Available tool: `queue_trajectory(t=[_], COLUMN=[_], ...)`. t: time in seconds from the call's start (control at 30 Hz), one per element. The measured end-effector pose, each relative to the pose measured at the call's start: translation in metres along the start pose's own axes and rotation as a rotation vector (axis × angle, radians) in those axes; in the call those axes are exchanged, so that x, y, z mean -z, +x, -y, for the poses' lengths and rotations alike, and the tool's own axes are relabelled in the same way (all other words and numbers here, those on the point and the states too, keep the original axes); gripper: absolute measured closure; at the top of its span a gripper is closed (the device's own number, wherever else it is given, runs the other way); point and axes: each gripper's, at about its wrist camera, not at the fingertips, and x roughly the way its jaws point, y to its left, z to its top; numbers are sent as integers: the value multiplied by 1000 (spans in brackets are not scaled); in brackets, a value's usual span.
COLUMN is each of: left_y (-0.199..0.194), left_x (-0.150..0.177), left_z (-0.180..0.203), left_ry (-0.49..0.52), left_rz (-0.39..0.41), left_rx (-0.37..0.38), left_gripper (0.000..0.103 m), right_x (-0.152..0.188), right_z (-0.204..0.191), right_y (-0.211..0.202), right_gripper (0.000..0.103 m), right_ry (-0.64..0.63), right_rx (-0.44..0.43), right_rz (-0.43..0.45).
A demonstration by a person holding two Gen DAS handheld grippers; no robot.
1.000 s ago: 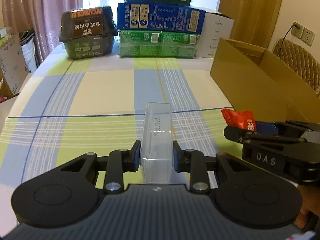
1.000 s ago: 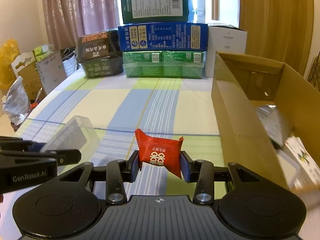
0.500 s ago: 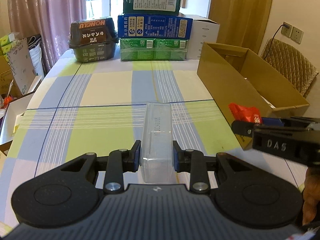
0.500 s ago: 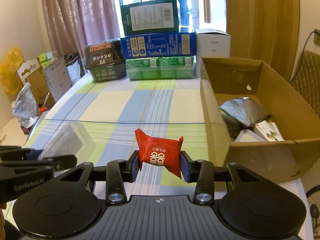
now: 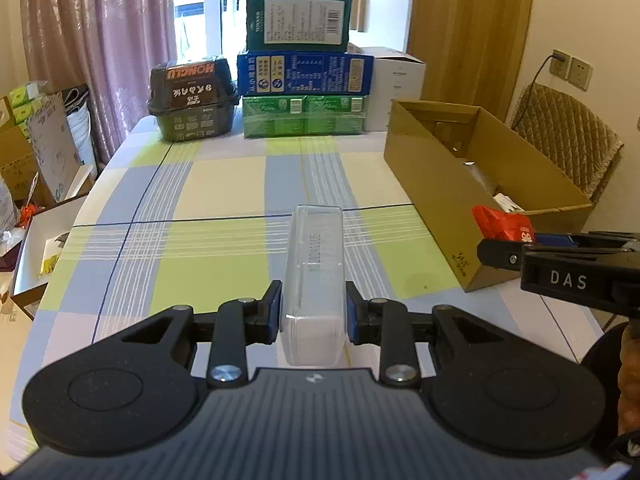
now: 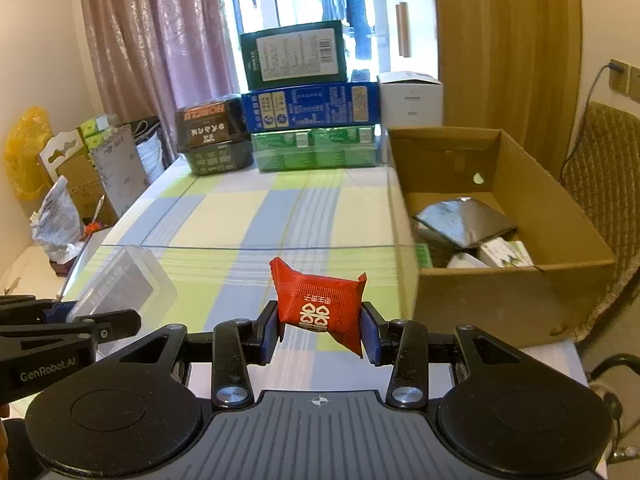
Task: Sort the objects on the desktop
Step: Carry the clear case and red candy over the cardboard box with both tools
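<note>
From the left wrist view, the left hand-held gripper [image 5: 312, 312] is seen clamped on a clear plastic box [image 5: 314, 268], held above the checked tabletop [image 5: 224, 184]. Compared with a second ago, more of the tabletop is seen below, and the cardboard box [image 5: 440, 196] at the right lies lower and farther.

From the right wrist view, the right hand-held gripper [image 6: 320, 328] is seen clamped on a red packet [image 6: 318, 306], near the left wall of the cardboard box [image 6: 520, 292]. The box interior, hidden before, is now exposed: a grey pouch [image 6: 464, 220] and white packets [image 6: 504, 252] are seen inside.
</note>
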Motion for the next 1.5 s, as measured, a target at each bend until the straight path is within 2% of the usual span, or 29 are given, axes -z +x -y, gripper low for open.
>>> queue_trajectory(t=[0.33, 0.7, 1.5], left_y=[-18, -21, -16], left_x=[1, -3, -27], left_z=[33, 74, 137], left_ry=[57, 124, 237], left_rz=[25, 34, 58], left_rx=[25, 68, 147], left_gripper=[77, 77, 77], right_x=[5, 6, 3], right_z=[35, 73, 133], right_y=[-39, -67, -91], right_gripper=[64, 64, 64], right_ry=[14, 50, 119], right_rx=[61, 109, 193], right_rz=[3, 16, 35])
